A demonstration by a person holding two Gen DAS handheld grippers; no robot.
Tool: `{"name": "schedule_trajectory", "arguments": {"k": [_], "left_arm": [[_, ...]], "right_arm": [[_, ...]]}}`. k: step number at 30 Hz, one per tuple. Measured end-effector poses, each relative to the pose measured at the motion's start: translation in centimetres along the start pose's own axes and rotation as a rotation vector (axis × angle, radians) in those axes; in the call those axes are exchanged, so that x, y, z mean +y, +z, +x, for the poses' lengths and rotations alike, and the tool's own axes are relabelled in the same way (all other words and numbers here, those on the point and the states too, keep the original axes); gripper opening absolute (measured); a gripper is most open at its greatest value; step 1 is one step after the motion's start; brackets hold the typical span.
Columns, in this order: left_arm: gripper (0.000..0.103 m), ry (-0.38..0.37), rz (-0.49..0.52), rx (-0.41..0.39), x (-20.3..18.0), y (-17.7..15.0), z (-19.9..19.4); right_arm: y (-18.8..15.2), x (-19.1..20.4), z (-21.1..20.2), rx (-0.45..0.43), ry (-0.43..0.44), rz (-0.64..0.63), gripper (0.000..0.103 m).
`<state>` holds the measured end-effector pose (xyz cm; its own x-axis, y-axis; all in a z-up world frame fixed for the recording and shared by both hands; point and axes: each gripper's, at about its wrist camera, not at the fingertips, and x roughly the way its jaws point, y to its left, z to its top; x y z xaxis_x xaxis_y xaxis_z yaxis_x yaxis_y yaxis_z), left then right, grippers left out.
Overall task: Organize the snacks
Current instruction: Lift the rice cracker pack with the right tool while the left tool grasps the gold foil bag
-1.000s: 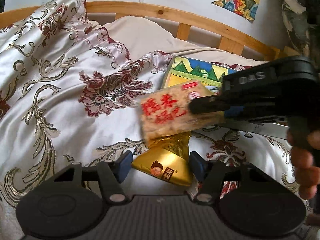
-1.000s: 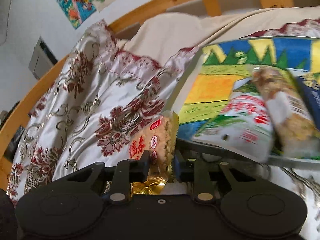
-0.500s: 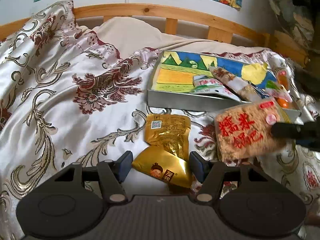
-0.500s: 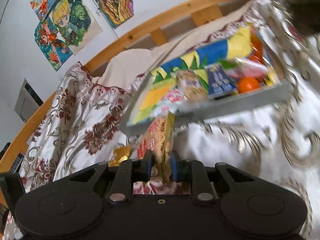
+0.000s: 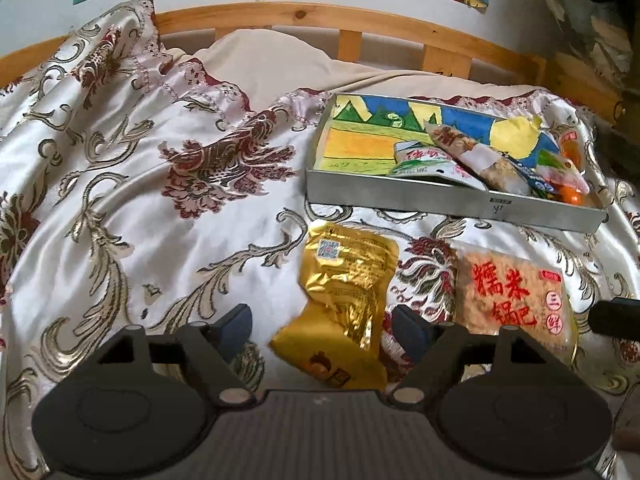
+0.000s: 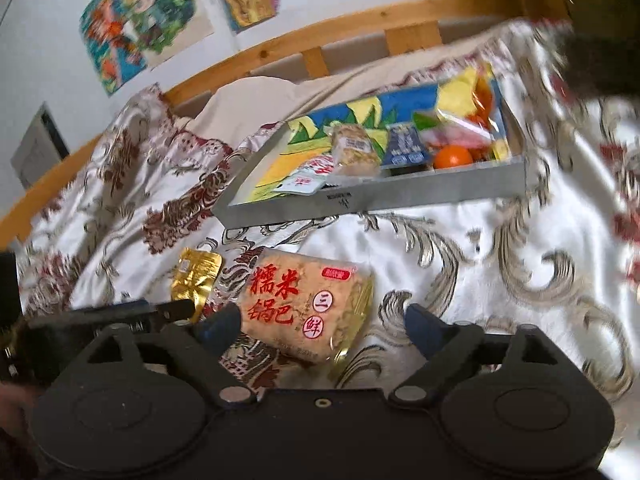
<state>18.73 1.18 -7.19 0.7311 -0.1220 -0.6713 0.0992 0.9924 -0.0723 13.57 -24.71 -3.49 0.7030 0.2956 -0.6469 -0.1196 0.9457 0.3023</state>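
Your right gripper (image 6: pixel 320 326) has let go: half a second back it was pinching the rice cracker pack (image 6: pixel 306 306) on edge in the air, and now that pack lies flat on the bedspread (image 6: pixel 460 248), red characters up, just in front of the metal tray (image 6: pixel 376 198), with your right jaws spread wide on either side of it and not clearly touching it. Your left gripper (image 5: pixel 322 322) is as open as it was before, fingers (image 5: pixel 236 322) parted around the lower gold pouch (image 5: pixel 332 354), which sits between them; whether the pads touch the foil can't be made out. A second gold pouch (image 5: pixel 350 266) lies against it, nearer the tray, its QR-code side up. From the left wrist the rice cracker pack (image 5: pixel 516 304) rests to the right of those pouches, with the dark tip of your other gripper (image 5: pixel 616 318) just beside its right edge. Inside the tray, on the painted landscape lining (image 5: pixel 360 148), several snack packets (image 5: pixel 460 156) are piled toward the right end, along with an orange fruit (image 6: pixel 452 158) and a blue packet (image 6: pixel 406 148). Behind the tray a cream pillow (image 5: pixel 272 64) leans on the wooden headboard rail (image 5: pixel 360 24), and colourful drawings (image 6: pixel 148 24) hang on the white wall above, somewhat blurred in the right wrist view
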Motion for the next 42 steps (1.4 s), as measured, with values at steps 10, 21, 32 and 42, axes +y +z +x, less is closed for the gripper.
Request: {"name": "schedule_trajectory", "arguments": {"k": [10, 21, 32, 42], "left_arm": [[0.089, 0.025, 0.077, -0.004, -1.0, 0.1, 1.0], [0.091, 0.021, 0.129, -0.001, -1.8, 0.0, 1.7], [0.092, 0.032, 0.151, 0.006, -2.1, -0.1, 2.0], [0.085, 0.049, 0.194, 0.004, -2.5, -0.4, 2.2]], "right_arm": [[1.0, 3.3, 4.3, 0.047, -0.019, -0.425, 0.1], [0.4, 4.0, 6.7, 0.087, 0.038, -0.692, 0.102], [-0.6, 4.0, 7.5, 0.054, 0.03, -0.71, 0.099], [-0.8, 3.8, 7.6, 0.056, 0.042, -0.676, 0.097]]}}
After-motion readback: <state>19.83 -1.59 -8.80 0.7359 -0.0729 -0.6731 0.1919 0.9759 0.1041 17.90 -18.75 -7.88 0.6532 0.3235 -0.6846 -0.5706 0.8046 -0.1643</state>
